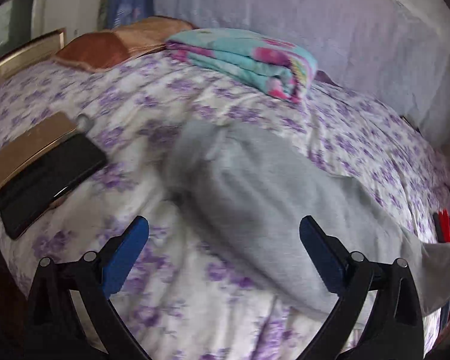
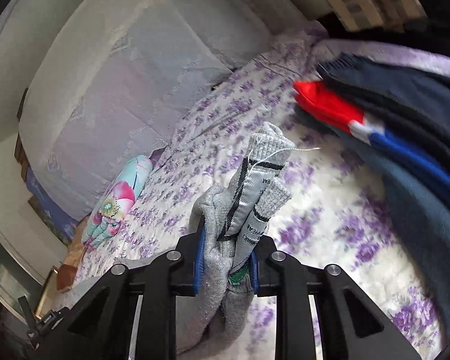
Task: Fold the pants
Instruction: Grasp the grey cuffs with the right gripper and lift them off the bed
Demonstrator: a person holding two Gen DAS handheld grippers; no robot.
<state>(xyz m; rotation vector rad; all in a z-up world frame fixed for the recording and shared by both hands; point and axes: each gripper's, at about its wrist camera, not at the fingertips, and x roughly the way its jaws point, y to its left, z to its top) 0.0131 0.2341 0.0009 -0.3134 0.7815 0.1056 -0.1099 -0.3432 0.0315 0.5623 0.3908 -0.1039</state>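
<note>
The gray pants lie stretched across the bed, and one end is lifted. The right tool is clamped on the bunched waistband, holding it above the bed. The left tool hovers wide apart over the cloth, gripping nothing. This seems an early folding step; next, the left tool should probably take the other end or edge.
</note>
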